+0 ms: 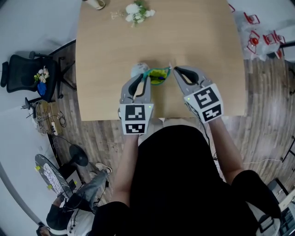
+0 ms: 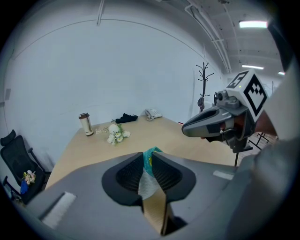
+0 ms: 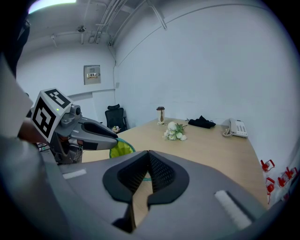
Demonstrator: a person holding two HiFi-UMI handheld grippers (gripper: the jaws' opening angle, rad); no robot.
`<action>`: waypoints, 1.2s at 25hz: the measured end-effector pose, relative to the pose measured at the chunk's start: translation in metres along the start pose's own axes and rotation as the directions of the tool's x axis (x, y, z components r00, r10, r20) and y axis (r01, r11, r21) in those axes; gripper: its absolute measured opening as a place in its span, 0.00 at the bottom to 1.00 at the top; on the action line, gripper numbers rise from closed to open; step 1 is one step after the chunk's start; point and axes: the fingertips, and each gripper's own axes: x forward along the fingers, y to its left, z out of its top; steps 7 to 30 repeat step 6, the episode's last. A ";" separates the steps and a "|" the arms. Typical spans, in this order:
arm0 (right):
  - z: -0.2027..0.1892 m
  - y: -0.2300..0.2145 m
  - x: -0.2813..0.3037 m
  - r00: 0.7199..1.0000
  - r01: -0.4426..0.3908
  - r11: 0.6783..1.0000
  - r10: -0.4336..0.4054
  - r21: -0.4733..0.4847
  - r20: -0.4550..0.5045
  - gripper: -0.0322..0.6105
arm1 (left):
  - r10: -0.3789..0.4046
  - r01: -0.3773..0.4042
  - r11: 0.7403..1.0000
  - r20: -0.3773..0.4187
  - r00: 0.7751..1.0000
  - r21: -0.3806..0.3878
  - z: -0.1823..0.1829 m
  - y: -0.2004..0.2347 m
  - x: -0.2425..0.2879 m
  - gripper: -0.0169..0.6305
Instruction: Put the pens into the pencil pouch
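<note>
Both tools up over the near edge of the table (image 1: 184, 41), pencil pouch (image 1: 159, 76) hanging between them, off the tabletop. Left tool (image 1: 144, 73) clenched on the pouch's left end: in the left gripper view teal fabric and a pale mesh patch sit squeezed between the pads, jaws part-way apart around it. Right tool (image 1: 174, 70) fully clenched, tips pinching the thin teal rim at the pouch's right end; the right gripper view shows that rim running into the closed tips. Pouch mouth faces up, yellow-green lining visible from the head view. Far end of the table: bunch of white flowers (image 1: 136, 13), a tumbler (image 2: 85, 123), a black bundle (image 2: 125, 118) and a desk phone (image 2: 152, 113). Black office chair (image 1: 27, 76) on the floor to the left of the table, coat stand (image 2: 203, 89) by the far wall
</note>
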 end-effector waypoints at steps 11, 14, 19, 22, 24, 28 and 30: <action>0.000 -0.001 0.000 1.000 -0.002 1.000 0.002 0.002 0.005 0.06 | -0.002 0.002 1.000 -0.002 1.000 0.001 -0.001 -0.001 0.002 0.11; 0.000 -0.001 0.000 1.000 -0.002 1.000 0.002 0.002 0.005 0.06 | -0.002 0.002 1.000 -0.002 1.000 0.001 -0.001 -0.001 0.002 0.11; 0.000 -0.001 0.000 1.000 -0.002 1.000 0.002 0.002 0.005 0.06 | -0.002 0.002 1.000 -0.002 1.000 0.001 -0.001 -0.001 0.002 0.11; 0.000 -0.001 0.000 1.000 -0.002 1.000 0.002 0.002 0.005 0.06 | -0.002 0.002 1.000 -0.002 1.000 0.001 -0.001 -0.001 0.002 0.11; 0.000 -0.001 0.000 1.000 -0.002 1.000 0.002 0.002 0.005 0.06 | -0.002 0.002 1.000 -0.002 1.000 0.001 -0.001 -0.001 0.002 0.11; 0.000 -0.001 0.000 1.000 -0.002 1.000 0.002 0.002 0.005 0.06 | -0.002 0.002 1.000 -0.002 1.000 0.001 -0.001 -0.001 0.002 0.11; 0.000 -0.001 0.000 1.000 -0.002 1.000 0.002 0.002 0.005 0.06 | -0.002 0.002 1.000 -0.002 1.000 0.001 -0.001 -0.001 0.002 0.11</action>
